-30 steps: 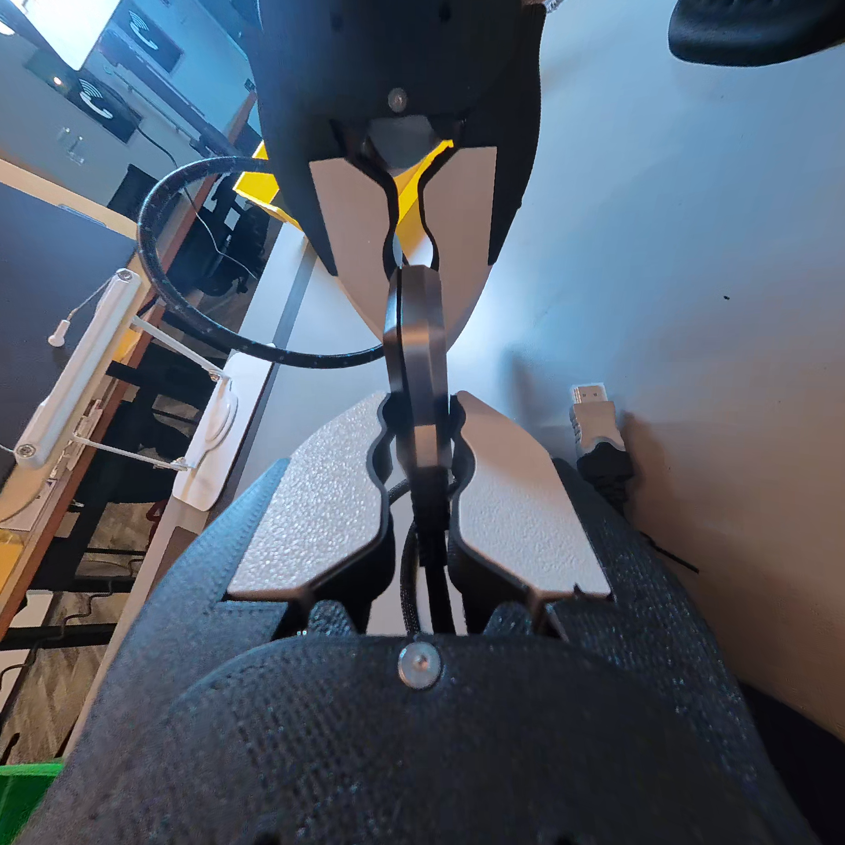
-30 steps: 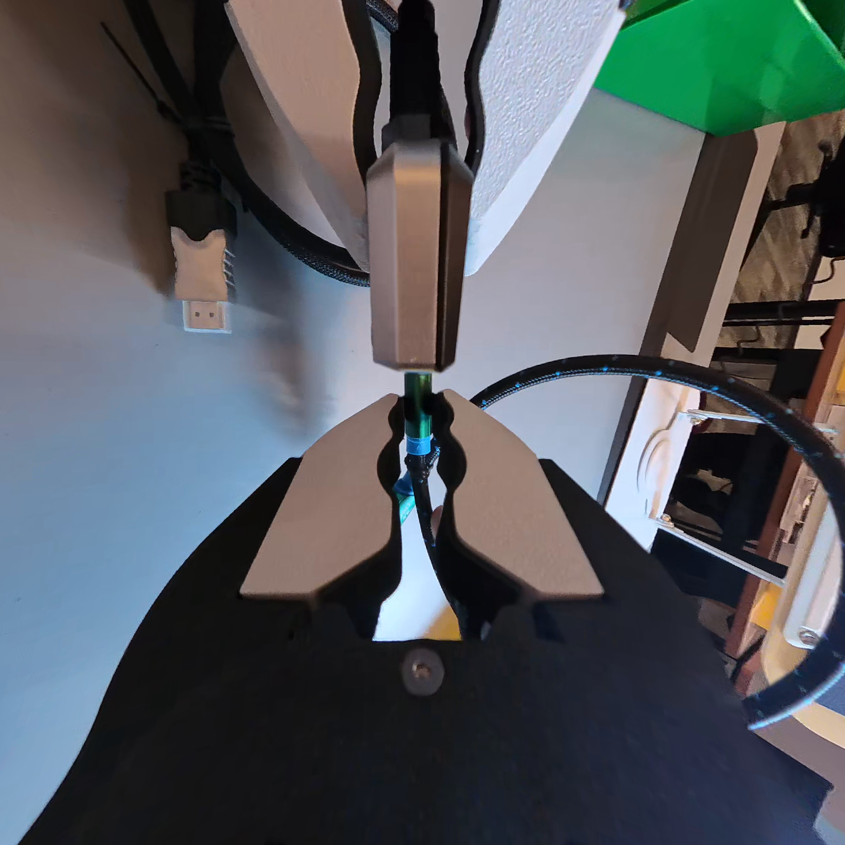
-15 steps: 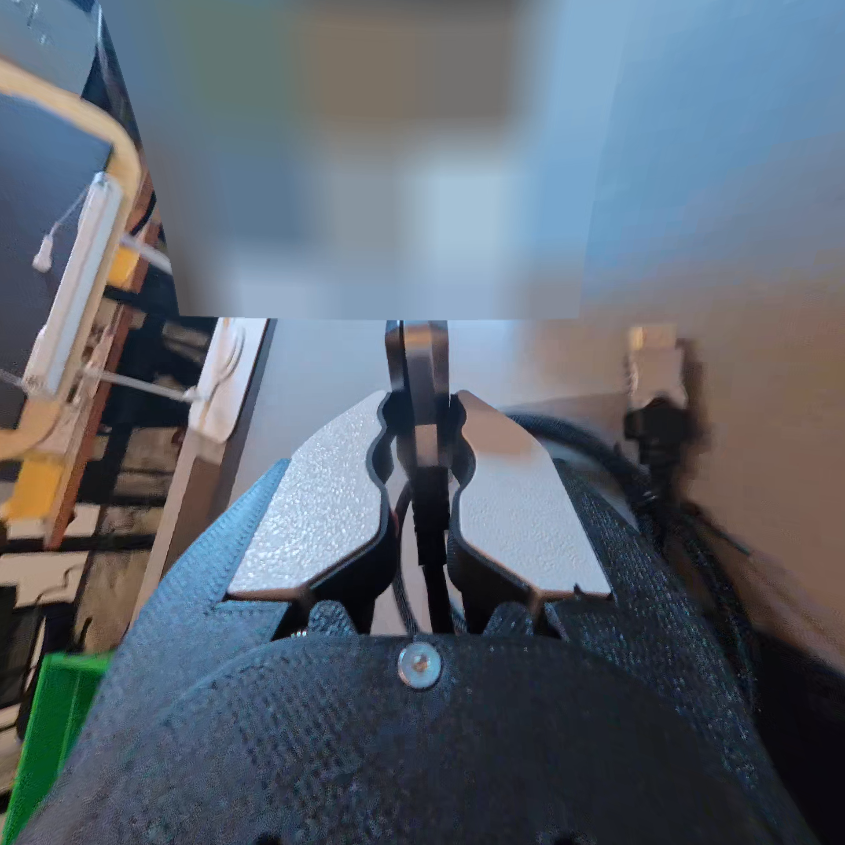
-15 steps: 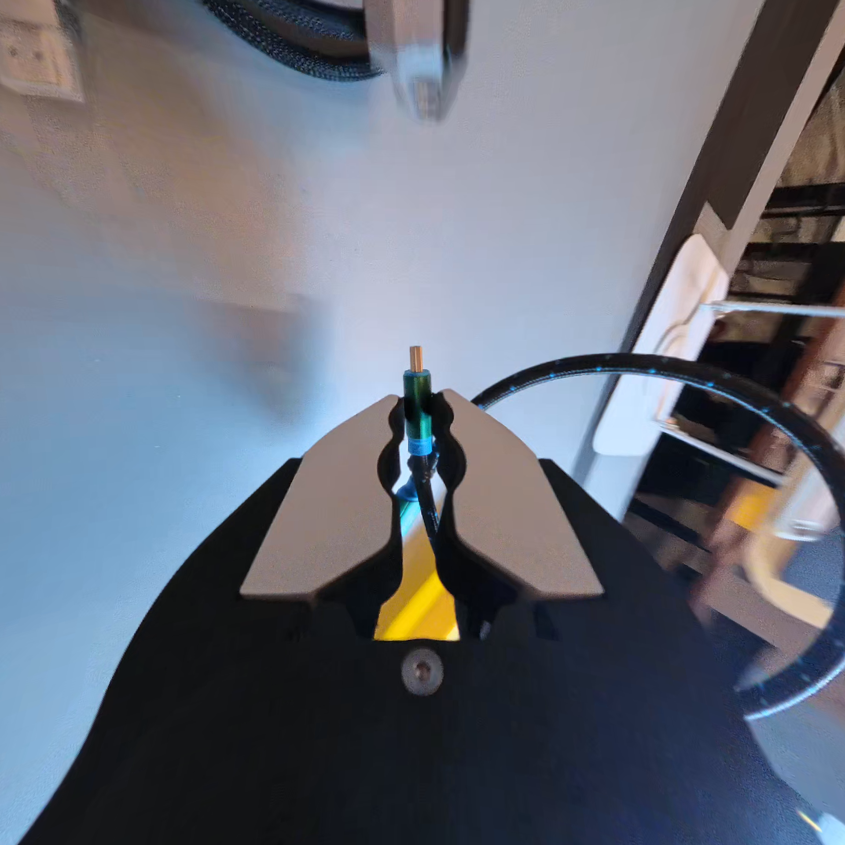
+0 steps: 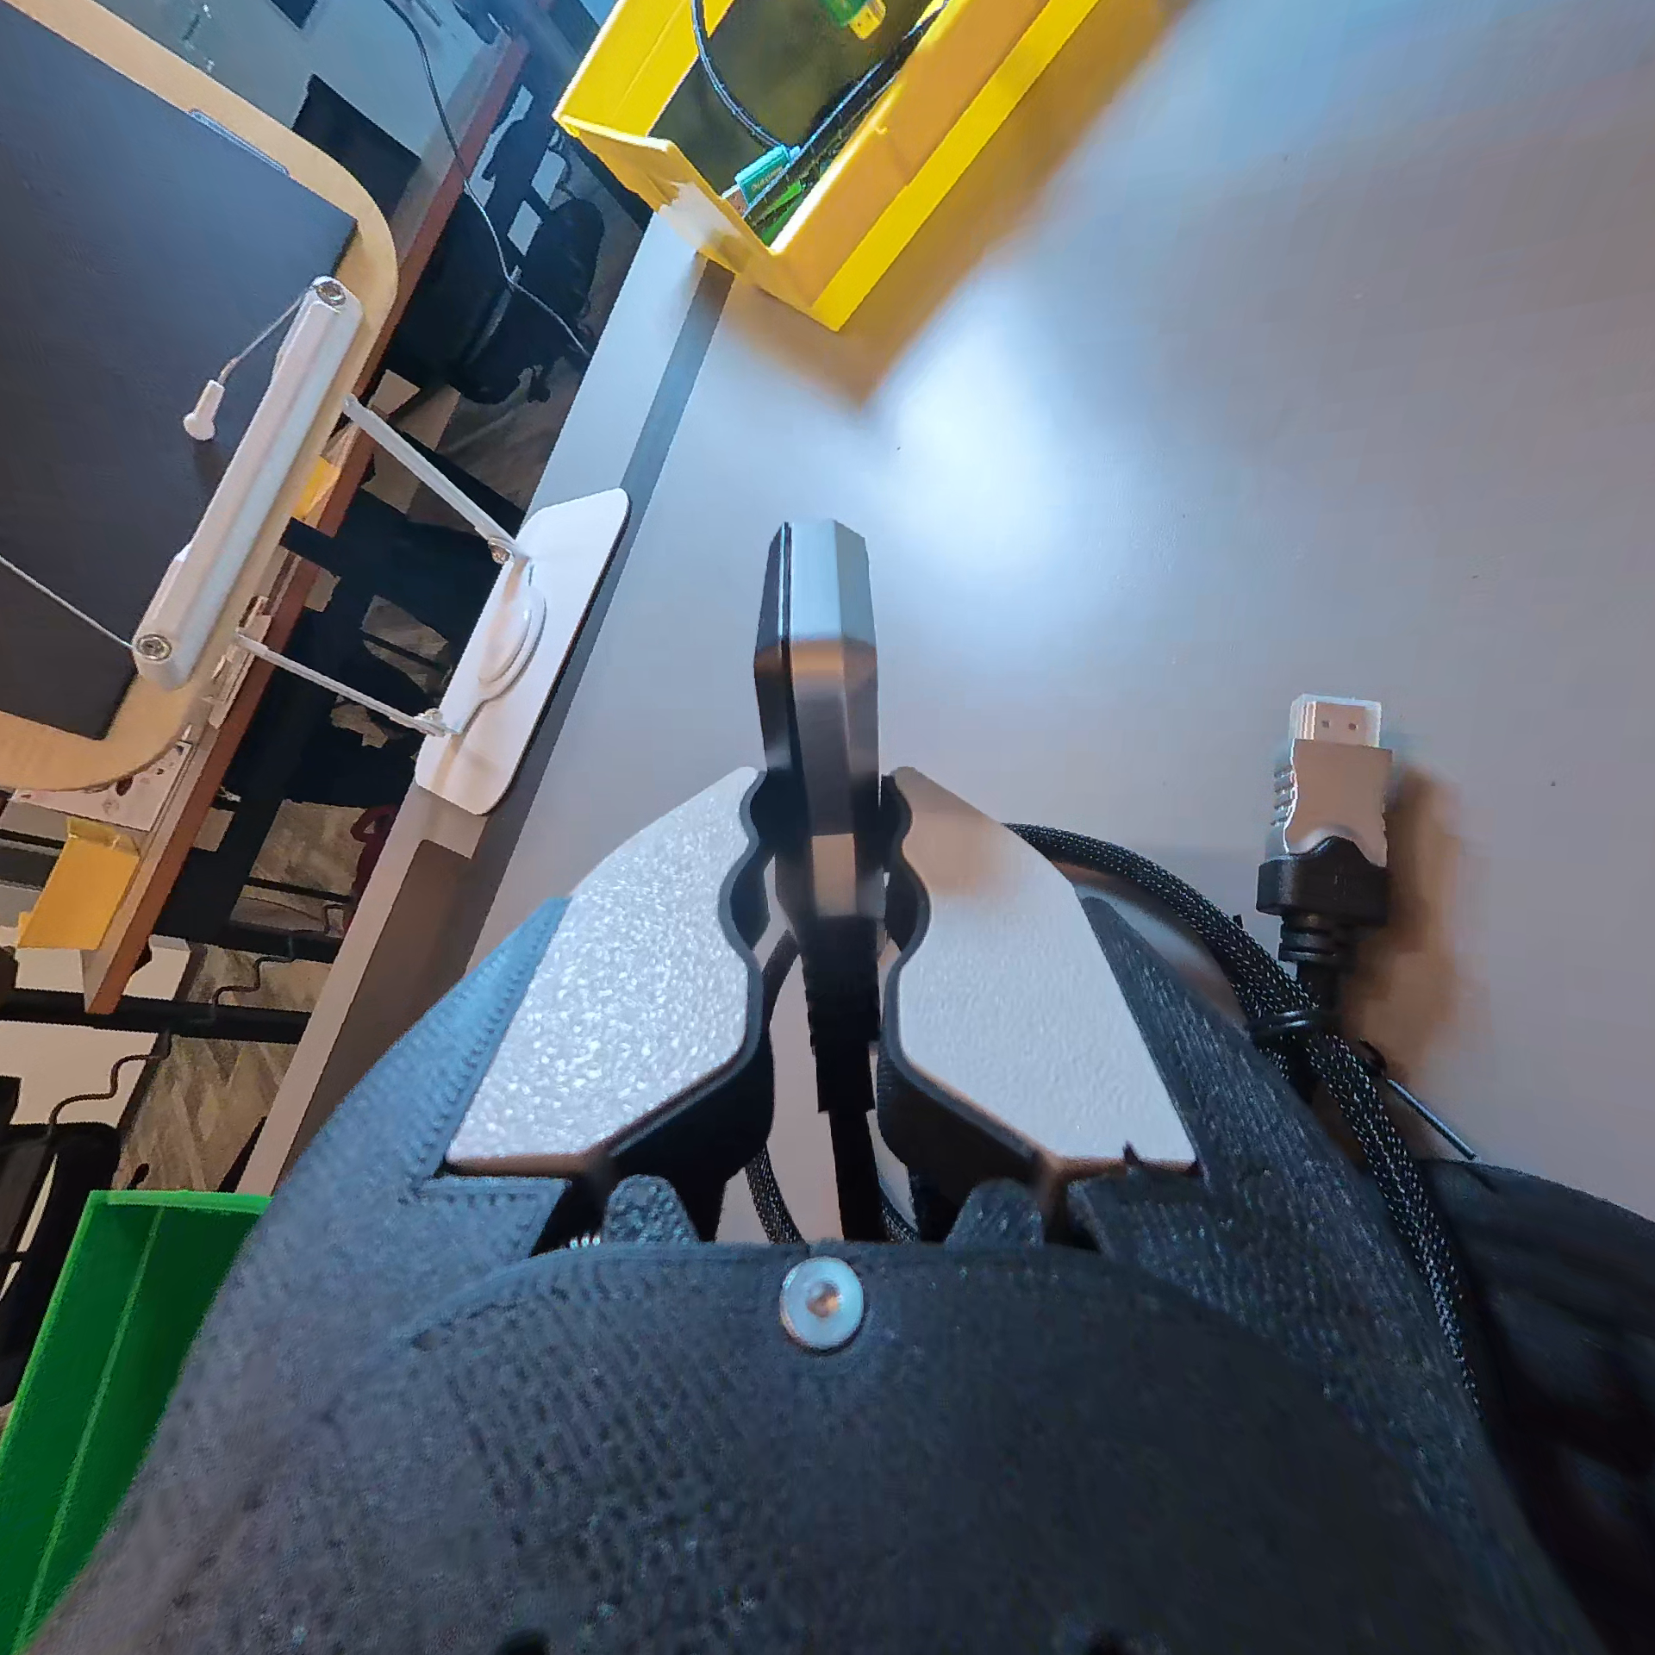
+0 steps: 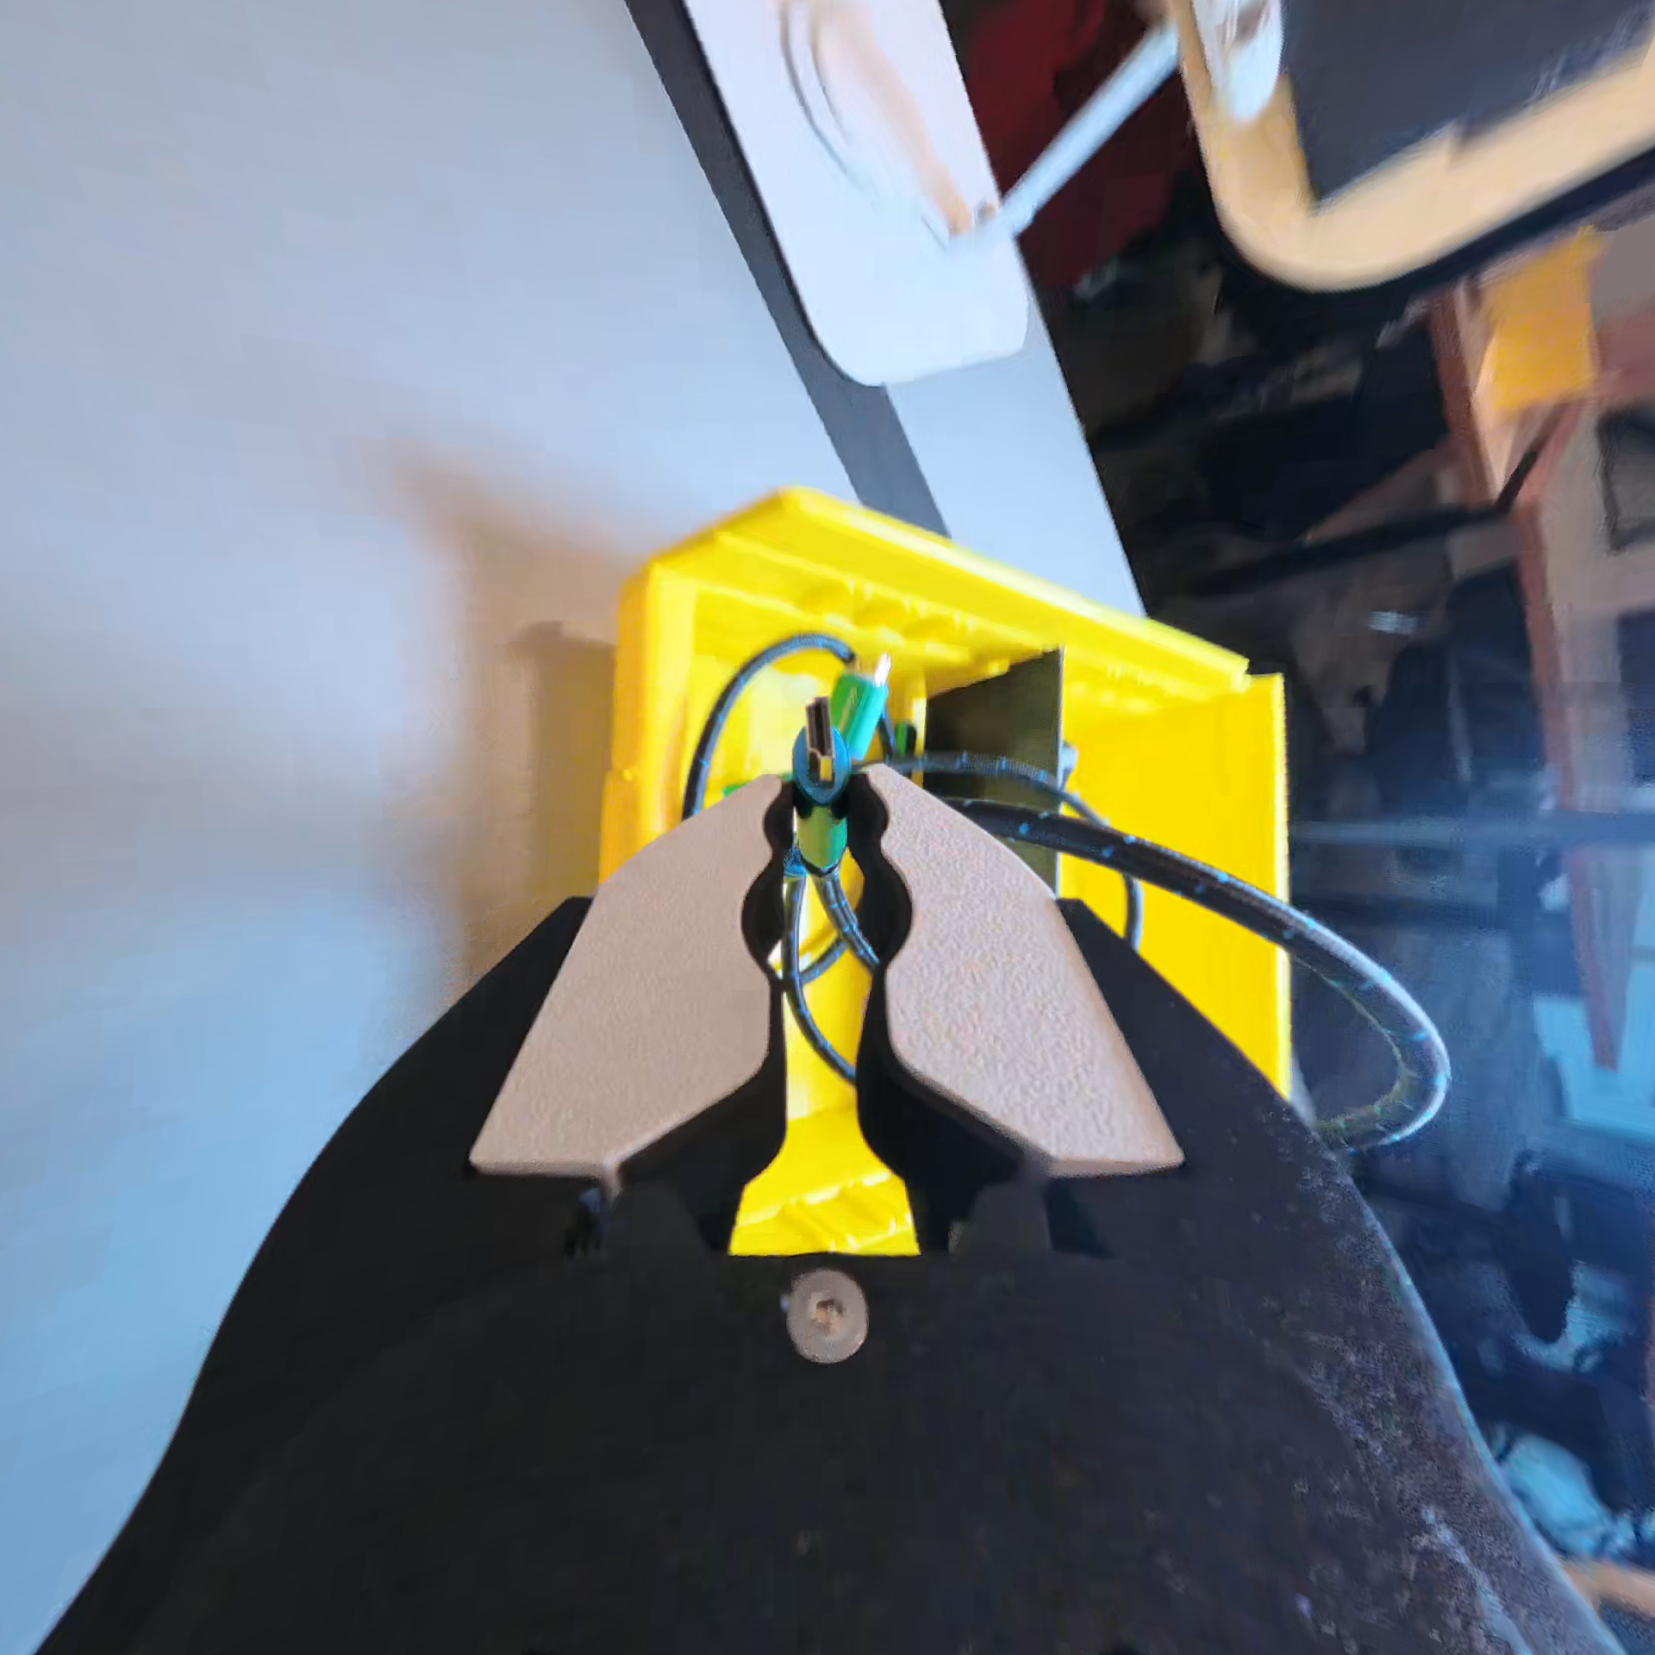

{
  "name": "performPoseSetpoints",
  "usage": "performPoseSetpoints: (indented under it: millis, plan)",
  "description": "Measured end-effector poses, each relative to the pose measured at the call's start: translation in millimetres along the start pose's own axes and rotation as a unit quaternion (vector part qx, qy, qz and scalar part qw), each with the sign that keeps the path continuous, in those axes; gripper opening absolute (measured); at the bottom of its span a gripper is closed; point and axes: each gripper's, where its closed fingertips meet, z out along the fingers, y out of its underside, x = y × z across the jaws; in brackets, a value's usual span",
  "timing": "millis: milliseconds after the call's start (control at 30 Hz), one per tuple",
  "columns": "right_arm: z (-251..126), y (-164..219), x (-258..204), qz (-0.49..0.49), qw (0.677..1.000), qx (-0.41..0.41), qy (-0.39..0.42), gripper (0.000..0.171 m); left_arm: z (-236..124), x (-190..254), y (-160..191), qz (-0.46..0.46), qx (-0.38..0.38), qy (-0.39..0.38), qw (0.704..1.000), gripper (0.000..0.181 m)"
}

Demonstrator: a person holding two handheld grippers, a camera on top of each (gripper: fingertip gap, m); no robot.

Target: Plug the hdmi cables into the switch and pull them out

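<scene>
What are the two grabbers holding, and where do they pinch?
The left gripper pinches the grey switch at its cable end. The right gripper pinches a green cable plug around its body.

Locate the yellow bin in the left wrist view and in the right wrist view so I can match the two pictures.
Left wrist view: the yellow bin sits at the top centre, at the table's far edge, cables inside.
Right wrist view: the yellow bin fills the centre, right behind the right gripper, which is shut on a green plug.
Shared landmark: the white plate at the table edge, also blurred at the top of the right wrist view.
</scene>
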Motion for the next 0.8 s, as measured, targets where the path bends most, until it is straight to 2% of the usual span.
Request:
performPoseSetpoints:
  millis: [67, 167, 300, 400, 500, 633, 733, 800]
  plan:
    - [13.1, 20.2, 9.8, 0.036, 0.999, -0.020, 0.011, 0.019, 1.0, 0.7, -0.6, 0.002, 0.002, -0.001, 1.000, 0.023]
    - [20.4, 31.0, 17.4, 0.077, 0.997, -0.016, 0.013, 0.026, 1.5, 1.1, -0.2, 0.005, 0.002, -0.002, 1.000, 0.024]
    - [-2.7, 3.0, 27.7, 0.104, 0.992, 0.069, 0.022, 0.027, 1.1, 0.0, -3.2, 0.010, 0.012, -0.010, 1.000, 0.023]
    - [-24.1, -33.4, 14.1, 0.073, 0.987, 0.143, 0.001, 0.027, -0.3, 1.3, -11.1, 0.014, 0.034, -0.012, 0.999, 0.023]
    - [-43.3, -79.4, -32.4, -0.013, 0.975, 0.214, -0.060, 0.027, -4.6, 2.5, -24.4, 0.013, 0.068, -0.014, 0.997, 0.023]
    - [-62.3, -134.1, -123.4, -0.132, 0.937, 0.281, -0.159, 0.028, -8.1, 8.9, -39.5, 0.017, 0.107, -0.008, 0.994, 0.023]
    - [-67.1, -159.9, -190.2, -0.196, 0.908, 0.303, -0.214, 0.034, -8.8, 17.1, -47.4, 0.027, 0.126, 0.003, 0.992, 0.023]
    - [-65.9, -170.1, -221.6, -0.228, 0.896, 0.310, -0.222, 0.036, -8.6, 21.9, -50.8, 0.031, 0.131, 0.009, 0.991, 0.023]
